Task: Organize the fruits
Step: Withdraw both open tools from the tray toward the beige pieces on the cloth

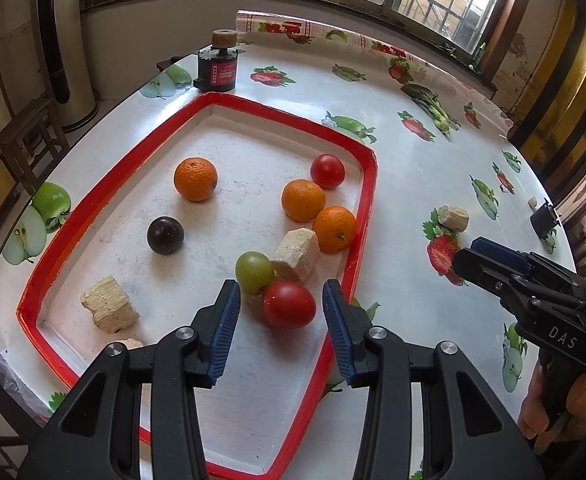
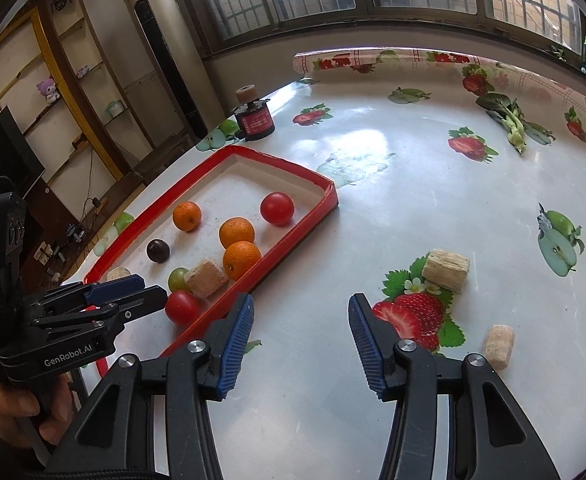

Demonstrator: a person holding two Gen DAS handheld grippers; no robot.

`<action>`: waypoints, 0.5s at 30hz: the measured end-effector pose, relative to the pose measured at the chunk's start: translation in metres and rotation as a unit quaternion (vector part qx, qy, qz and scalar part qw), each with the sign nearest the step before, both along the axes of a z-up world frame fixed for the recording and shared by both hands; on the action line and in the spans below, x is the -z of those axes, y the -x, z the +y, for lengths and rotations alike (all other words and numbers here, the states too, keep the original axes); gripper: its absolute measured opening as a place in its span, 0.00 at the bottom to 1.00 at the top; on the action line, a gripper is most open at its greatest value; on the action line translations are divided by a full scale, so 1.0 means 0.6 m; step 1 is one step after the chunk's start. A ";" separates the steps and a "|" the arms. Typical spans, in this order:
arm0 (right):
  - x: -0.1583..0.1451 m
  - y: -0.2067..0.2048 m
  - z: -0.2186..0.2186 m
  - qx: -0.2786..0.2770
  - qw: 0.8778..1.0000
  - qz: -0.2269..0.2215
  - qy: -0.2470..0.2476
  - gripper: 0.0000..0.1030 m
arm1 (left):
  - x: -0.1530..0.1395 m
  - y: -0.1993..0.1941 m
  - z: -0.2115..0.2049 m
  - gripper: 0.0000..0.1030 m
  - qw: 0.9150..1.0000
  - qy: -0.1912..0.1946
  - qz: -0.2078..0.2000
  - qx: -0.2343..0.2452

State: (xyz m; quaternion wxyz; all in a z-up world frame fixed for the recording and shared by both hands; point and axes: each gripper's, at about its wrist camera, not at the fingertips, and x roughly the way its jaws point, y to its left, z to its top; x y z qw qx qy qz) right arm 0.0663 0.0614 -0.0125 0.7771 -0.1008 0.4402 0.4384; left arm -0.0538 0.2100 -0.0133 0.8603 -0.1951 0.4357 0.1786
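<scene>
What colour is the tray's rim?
Red, around a white floor; the tray shows best in the left wrist view.

Left wrist: close above red tray point(image 1: 367, 216), facing window | right wrist: over table point(image 2: 373, 208) beside it, facing window | shared: tray, fruit.

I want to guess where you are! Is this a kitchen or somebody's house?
Probably a room in someone's home. There's a table with a fruit-print cover, a tall standing air conditioner, and shelves with a purple plush toy. No stove or sink shows.
</scene>
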 end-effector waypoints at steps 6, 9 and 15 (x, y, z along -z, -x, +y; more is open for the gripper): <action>0.013 -0.012 -0.052 0.027 1.000 0.005 0.003 0.50 | -0.004 -0.015 -0.026 0.39 1.000 0.001 -0.003 0.018; 0.021 -0.023 -0.080 0.043 0.999 0.009 0.008 0.50 | -0.006 -0.025 -0.040 0.39 1.000 0.002 -0.003 0.028; 0.030 -0.043 -0.124 0.072 0.997 0.013 0.010 0.50 | -0.006 -0.046 -0.066 0.39 0.999 0.003 -0.001 0.048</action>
